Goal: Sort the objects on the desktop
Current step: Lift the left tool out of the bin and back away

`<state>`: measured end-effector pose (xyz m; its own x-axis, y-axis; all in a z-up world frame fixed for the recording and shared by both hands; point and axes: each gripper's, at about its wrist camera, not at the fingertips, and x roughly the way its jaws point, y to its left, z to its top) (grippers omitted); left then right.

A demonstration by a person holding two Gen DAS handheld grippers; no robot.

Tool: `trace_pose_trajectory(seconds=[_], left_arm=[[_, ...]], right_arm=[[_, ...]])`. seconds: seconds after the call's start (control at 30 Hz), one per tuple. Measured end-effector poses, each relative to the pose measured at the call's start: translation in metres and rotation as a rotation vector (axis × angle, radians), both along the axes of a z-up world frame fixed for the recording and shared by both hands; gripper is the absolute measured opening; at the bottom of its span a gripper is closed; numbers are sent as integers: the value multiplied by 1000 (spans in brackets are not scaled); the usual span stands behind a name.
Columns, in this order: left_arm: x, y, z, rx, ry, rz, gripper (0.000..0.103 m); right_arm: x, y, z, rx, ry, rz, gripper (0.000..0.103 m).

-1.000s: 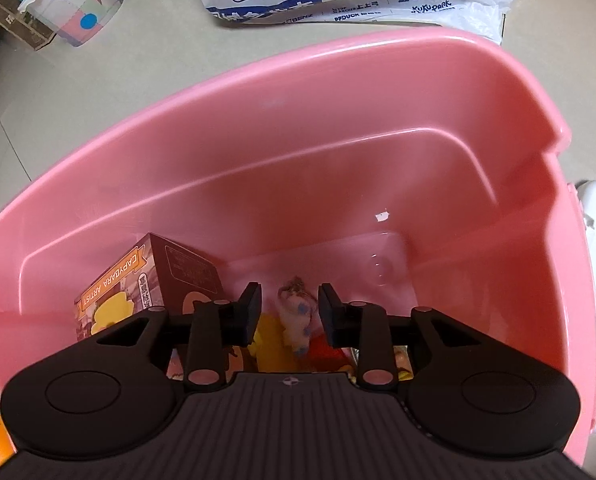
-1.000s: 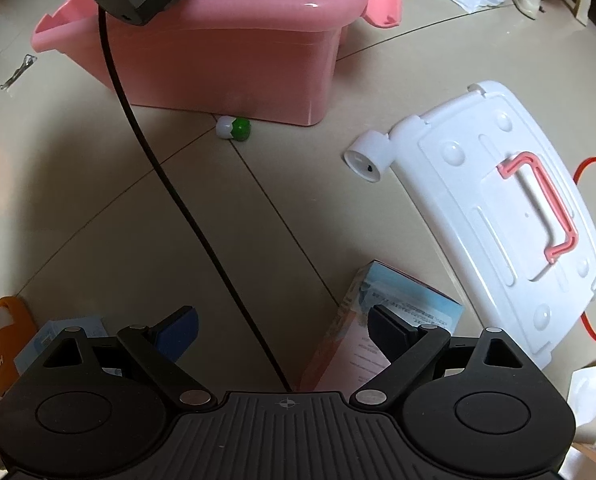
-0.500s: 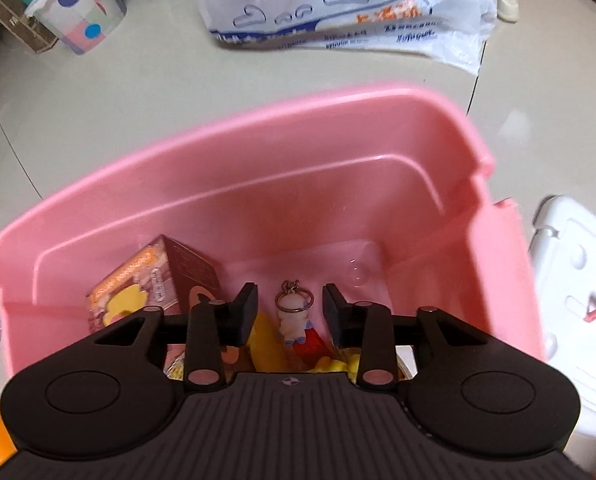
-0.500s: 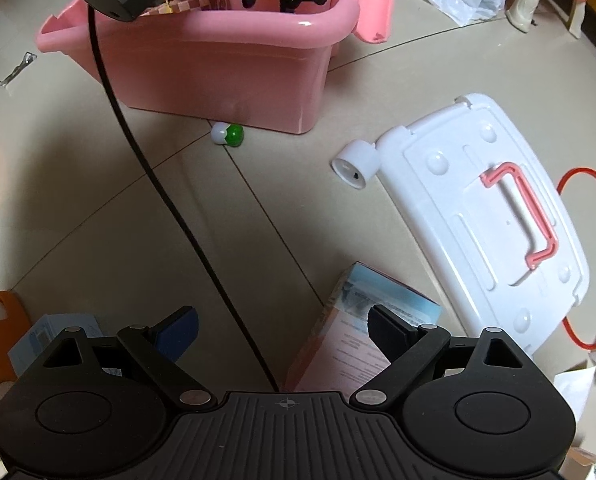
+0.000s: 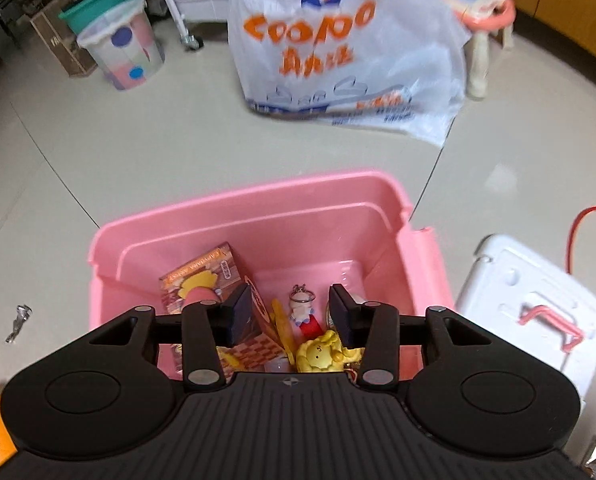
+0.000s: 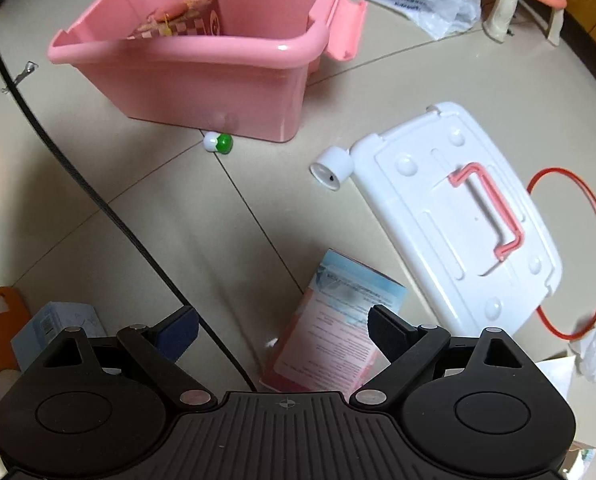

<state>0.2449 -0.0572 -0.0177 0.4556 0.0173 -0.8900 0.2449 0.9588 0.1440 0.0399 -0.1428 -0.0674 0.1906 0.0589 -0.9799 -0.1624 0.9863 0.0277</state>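
Left gripper [image 5: 292,312]: has lifted clear above the pink bin [image 5: 377,184]; fingers apart, nothing held.
Keychain figure [image 5: 303,312]: lies released on the bin floor, beside the yellow plush [image 5: 321,354] and the brown box [image 5: 214,280]. Judged: this drop is done.
Right gripper [image 6: 282,330]: hovers low, fingers wide apart, over the pink-and-blue box [image 6: 337,320] on the floor; it has barely moved.
Next: likely that box.
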Motion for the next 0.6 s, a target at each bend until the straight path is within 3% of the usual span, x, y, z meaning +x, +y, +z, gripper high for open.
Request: trace_pose_trajectory(seconds=[0.27,0.6], left_arm=[[-40,9,44,-29,-86,-21,50],[-85,27,76,-30,-190,2,50]], right_arm=[[-15,-3,23,-38,-51,3,90],[-32,-1,48,-75,-116,32,90]])
